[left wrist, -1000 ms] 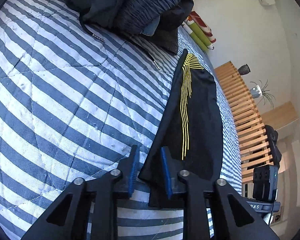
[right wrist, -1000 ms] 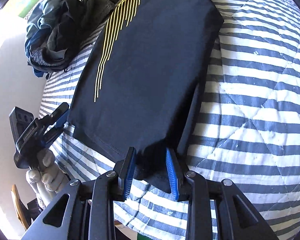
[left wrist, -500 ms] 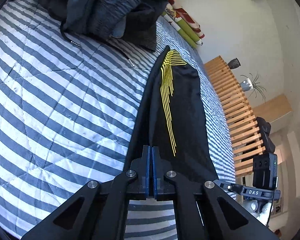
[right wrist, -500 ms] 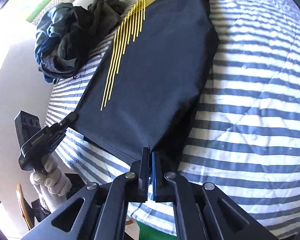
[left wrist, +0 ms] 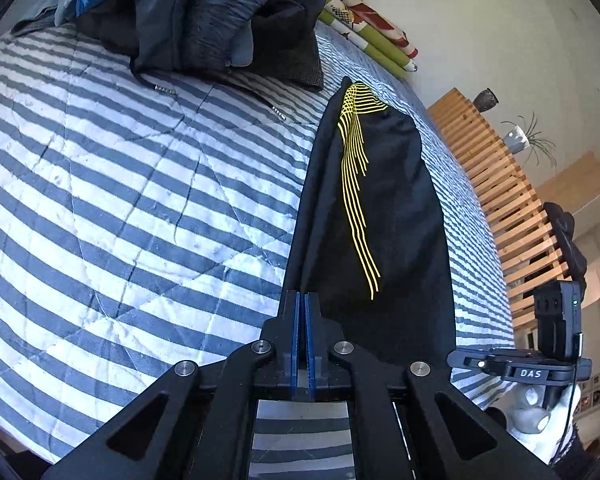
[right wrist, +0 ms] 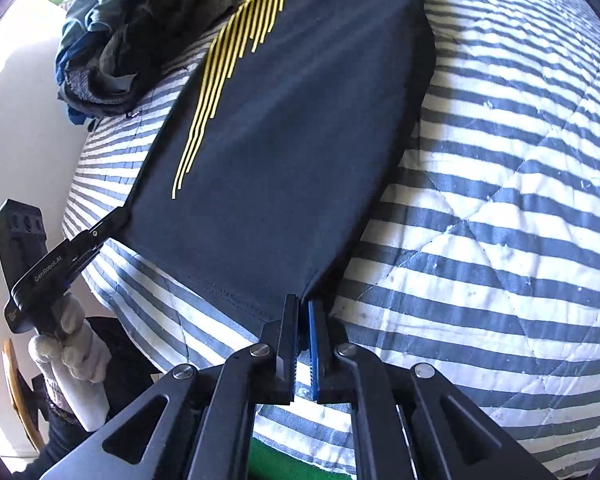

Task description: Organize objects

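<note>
A black T-shirt with yellow stripes (left wrist: 384,216) lies stretched on the striped quilt; it also shows in the right wrist view (right wrist: 291,140). My left gripper (left wrist: 302,300) is shut on the shirt's near left hem corner. My right gripper (right wrist: 303,303) is shut on the near right hem corner. The hem is lifted taut between the two grippers. The right gripper also appears in the left wrist view (left wrist: 472,362), and the left gripper in the right wrist view (right wrist: 111,220).
A pile of dark clothes (left wrist: 203,12) lies at the far end of the bed, also in the right wrist view (right wrist: 139,32). A wooden slatted frame (left wrist: 500,200) runs along the bed's right side. Rolled colourful items (left wrist: 372,36) lie by the wall.
Both grippers went from open around the shirt's hem corners to shut on them. The hem has lifted and pulled taut.
</note>
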